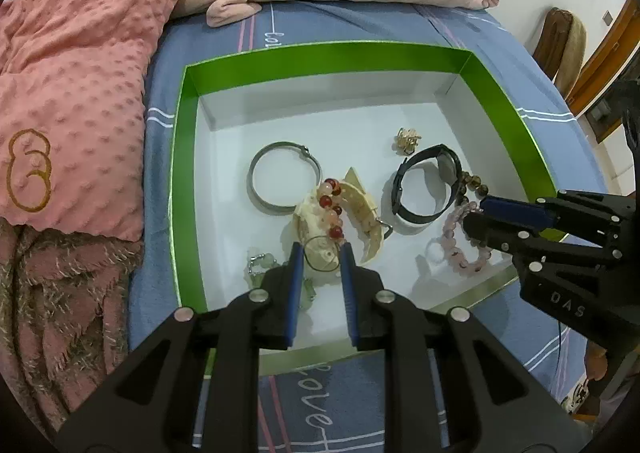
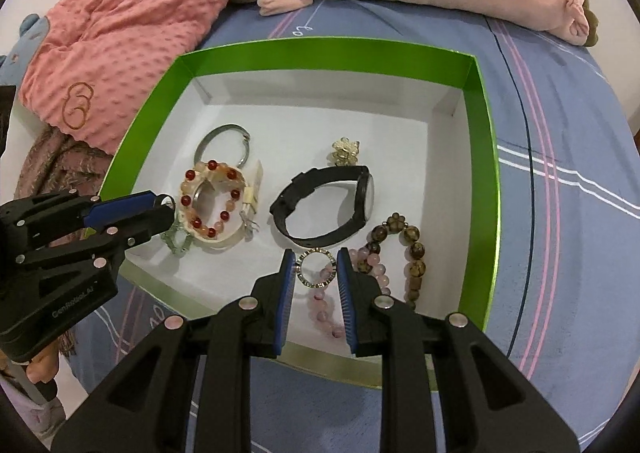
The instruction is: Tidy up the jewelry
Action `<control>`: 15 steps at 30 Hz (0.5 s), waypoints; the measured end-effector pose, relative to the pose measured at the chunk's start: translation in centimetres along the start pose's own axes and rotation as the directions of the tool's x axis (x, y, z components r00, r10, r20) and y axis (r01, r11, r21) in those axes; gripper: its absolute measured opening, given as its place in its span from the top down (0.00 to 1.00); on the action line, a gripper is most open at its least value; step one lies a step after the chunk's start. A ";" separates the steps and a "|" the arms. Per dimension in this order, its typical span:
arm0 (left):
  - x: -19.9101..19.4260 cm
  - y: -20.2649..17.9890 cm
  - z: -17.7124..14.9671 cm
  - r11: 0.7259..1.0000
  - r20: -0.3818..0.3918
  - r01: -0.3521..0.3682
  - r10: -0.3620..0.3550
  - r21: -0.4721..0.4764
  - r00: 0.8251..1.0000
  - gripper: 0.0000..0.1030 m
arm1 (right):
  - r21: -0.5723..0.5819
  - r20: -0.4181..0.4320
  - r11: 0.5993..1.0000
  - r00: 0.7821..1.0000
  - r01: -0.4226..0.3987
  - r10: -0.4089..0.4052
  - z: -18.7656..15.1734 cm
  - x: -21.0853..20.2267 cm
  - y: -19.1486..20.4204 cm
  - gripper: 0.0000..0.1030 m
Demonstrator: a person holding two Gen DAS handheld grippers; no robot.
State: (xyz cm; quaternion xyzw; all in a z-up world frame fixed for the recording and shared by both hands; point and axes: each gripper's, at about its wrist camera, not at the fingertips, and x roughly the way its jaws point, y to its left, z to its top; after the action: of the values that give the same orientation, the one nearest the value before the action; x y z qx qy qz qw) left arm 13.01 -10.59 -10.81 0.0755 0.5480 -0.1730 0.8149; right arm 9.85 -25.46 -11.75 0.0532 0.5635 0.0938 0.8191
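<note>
Holding a thin wire ring (image 1: 319, 256) between its nearly closed blue pads, the left gripper (image 1: 320, 253) hangs low in the centre of its own view, just above the cream carved piece (image 1: 320, 229) and the red-and-peach bead bracelet (image 1: 332, 209) draped over it. The right gripper (image 2: 317, 259) likewise has its jaws drawn in to a narrow gap, pinching a small sparkly ring (image 2: 316, 267) across its width, at lower centre of the right wrist view, over the pink bead bracelet (image 2: 326, 305). All of this sits inside the green-walled box (image 2: 482, 157) on the blue bedsheet (image 2: 560, 213). Both rings are thin hoops caught only at their edges, so I judge that a slight twist or loosening could let either pop sideways out of the pads and drop among the crowded pieces. The wire ring may also snag on the beads just beyond it, dragging the bracelet along. At right, the black watch (image 2: 324, 205) and brown bead bracelet (image 2: 414, 253) lie close, so a careless sweep could tangle or push them.
</note>
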 end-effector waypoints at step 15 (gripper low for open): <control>-3.6 -0.4 0.0 0.996 0.083 -0.083 0.085 -0.026 0.993 0.23 | 0.048 0.135 0.995 0.986 0.092 -0.098 0.6 -5.3 0.0 0.14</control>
State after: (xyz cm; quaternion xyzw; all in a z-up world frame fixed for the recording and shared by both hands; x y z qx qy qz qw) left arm 11.68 -10.26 -7.45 0.0820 0.5117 -0.1353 0.8445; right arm 8.56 -26.62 -6.70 0.0495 0.5094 0.0390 0.8582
